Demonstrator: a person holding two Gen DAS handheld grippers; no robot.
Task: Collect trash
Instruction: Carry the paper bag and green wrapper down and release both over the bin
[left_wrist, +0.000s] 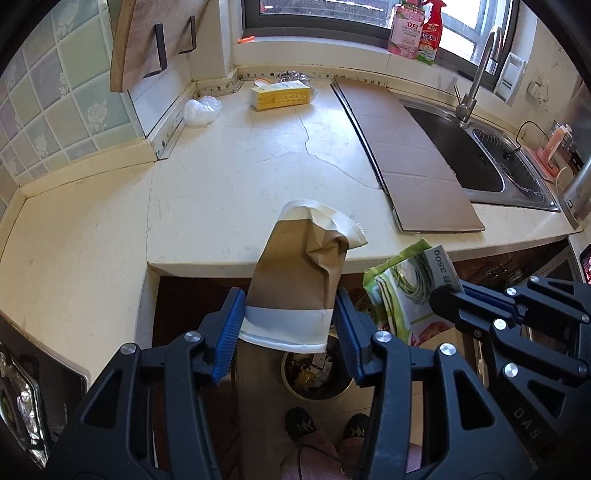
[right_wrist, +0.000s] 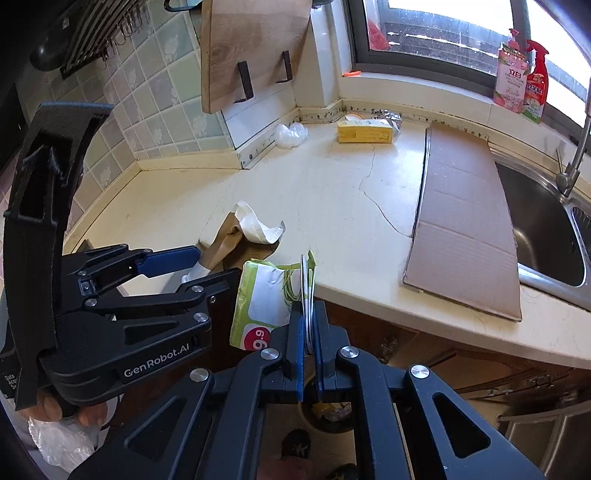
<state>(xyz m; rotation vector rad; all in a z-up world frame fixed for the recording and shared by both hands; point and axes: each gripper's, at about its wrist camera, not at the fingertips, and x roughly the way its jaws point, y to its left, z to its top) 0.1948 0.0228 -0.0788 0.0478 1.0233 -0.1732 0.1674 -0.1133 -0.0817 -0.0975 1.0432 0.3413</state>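
Observation:
My left gripper (left_wrist: 290, 325) is shut on a crushed brown and white paper cup (left_wrist: 299, 273), held past the counter's front edge above a round trash bin (left_wrist: 316, 373) on the floor. My right gripper (right_wrist: 309, 325) is shut on a green and white food wrapper (right_wrist: 258, 299), also held off the counter edge over the bin (right_wrist: 328, 413). The wrapper (left_wrist: 406, 291) and the right gripper (left_wrist: 454, 295) show at the right of the left wrist view. The cup (right_wrist: 236, 236) and the left gripper (right_wrist: 192, 266) show at the left of the right wrist view.
On the cream counter (left_wrist: 258, 166) a yellow box (left_wrist: 280, 96), a crumpled white plastic bag (left_wrist: 201, 110) and foil (left_wrist: 291, 76) lie at the back. A flat cardboard sheet (left_wrist: 406, 155) lies beside the steel sink (left_wrist: 480, 155). Bottles (left_wrist: 413, 33) stand on the sill. My feet (left_wrist: 325, 424) are by the bin.

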